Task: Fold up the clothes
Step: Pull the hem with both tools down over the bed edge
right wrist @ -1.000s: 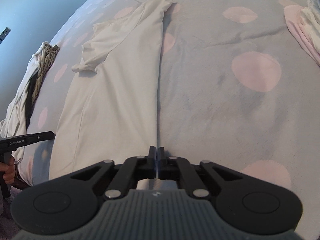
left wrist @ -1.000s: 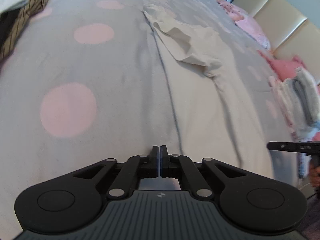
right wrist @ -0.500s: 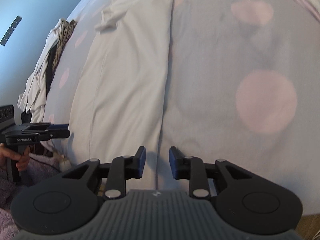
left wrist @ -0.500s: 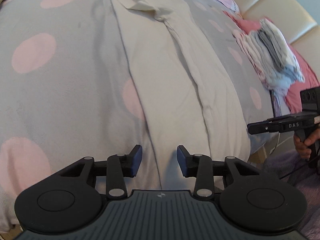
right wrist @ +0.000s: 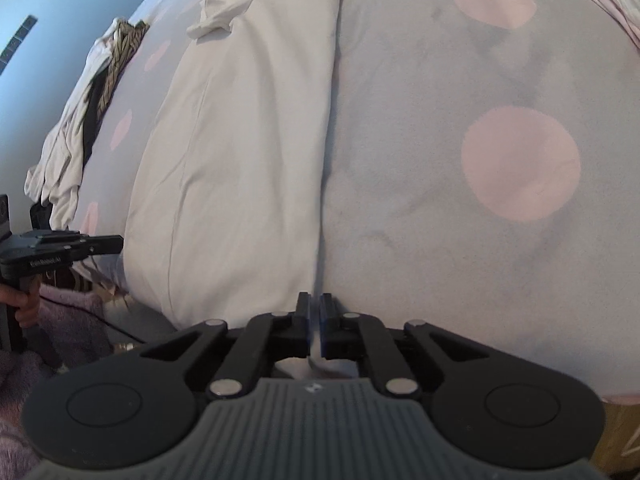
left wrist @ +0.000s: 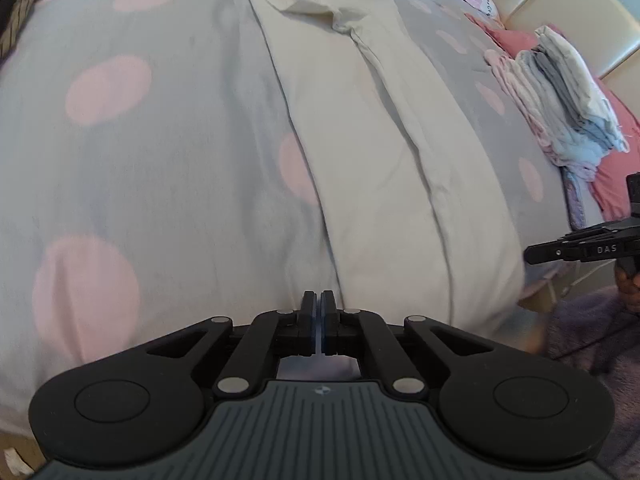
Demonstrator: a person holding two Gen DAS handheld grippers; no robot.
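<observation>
My left claw [left wrist: 319,300] and right claw [right wrist: 314,302] have just closed, each pinching a near corner of the white garment [left wrist: 384,152], which stretches lengthwise away across the bed [left wrist: 160,160].

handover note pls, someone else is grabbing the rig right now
Left hand-held gripper: just closed, shut at the near hem's left corner; grip on cloth unconfirmed.
Right hand-held gripper: just closing, pale cloth between the pads at the right corner.
Cream garment lies lengthwise on the bed.
Done: folded stack.
Left: probably fold hem away, stack it, then the unfolded pile.
</observation>
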